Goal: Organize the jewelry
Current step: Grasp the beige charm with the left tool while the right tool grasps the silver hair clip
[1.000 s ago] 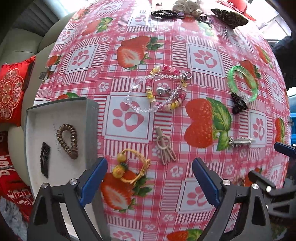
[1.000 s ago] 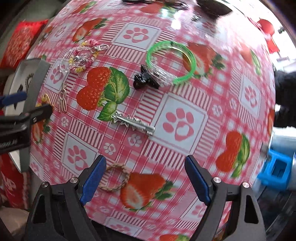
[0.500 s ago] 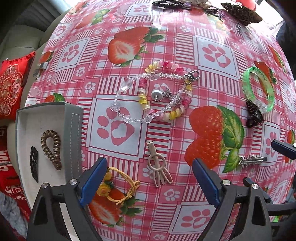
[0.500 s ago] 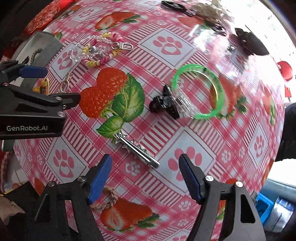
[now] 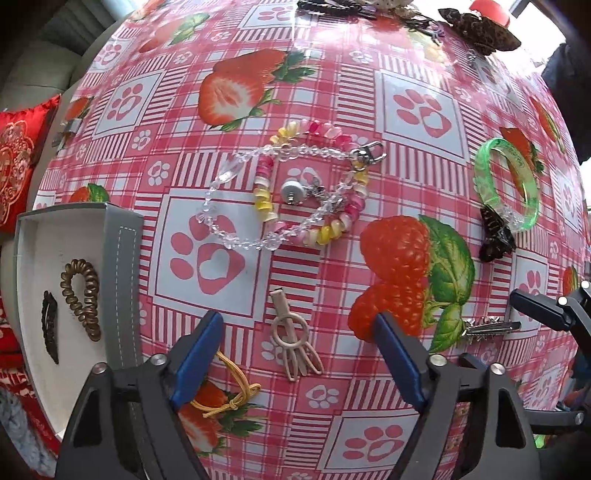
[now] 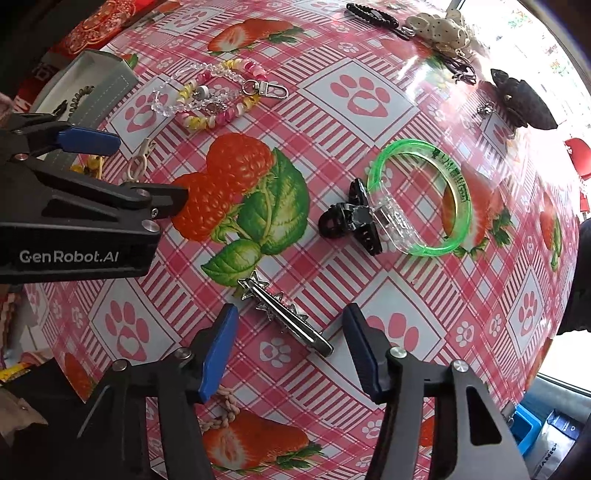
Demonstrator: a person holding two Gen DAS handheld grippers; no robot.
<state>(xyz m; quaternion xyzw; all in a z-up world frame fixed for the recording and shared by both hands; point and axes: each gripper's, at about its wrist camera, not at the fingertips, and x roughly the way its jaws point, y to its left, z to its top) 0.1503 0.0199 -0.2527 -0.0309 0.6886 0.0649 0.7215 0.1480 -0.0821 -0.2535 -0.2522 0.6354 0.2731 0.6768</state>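
Observation:
My left gripper (image 5: 299, 350) is open and empty, low over a beige hair clip (image 5: 293, 338) that lies between its jaws. A yellow hair tie (image 5: 231, 387) lies by its left finger. The grey jewelry tray (image 5: 123, 258) at the left holds a brown spiral tie (image 5: 81, 295) and a dark clip (image 5: 50, 326). My right gripper (image 6: 290, 347) is open and empty, with a silver star clip (image 6: 284, 314) between its jaws. The beaded bracelets (image 5: 303, 188), the green bangle (image 6: 424, 195) and the black claw clip (image 6: 351, 218) lie farther out.
The strawberry tablecloth (image 5: 421, 110) covers the table. At the far edge lie a black hair tie (image 6: 373, 16), a spotted scrunchie (image 6: 439, 29) and a dark clip (image 6: 524, 99). A braided cord (image 6: 225, 406) lies near the front edge. A red cushion (image 5: 18, 162) sits off the left side.
Both grippers have moved forward and lower over the table. The beige clip now lies between the left jaws and the silver clip between the right jaws. The right jaws have narrowed a little.

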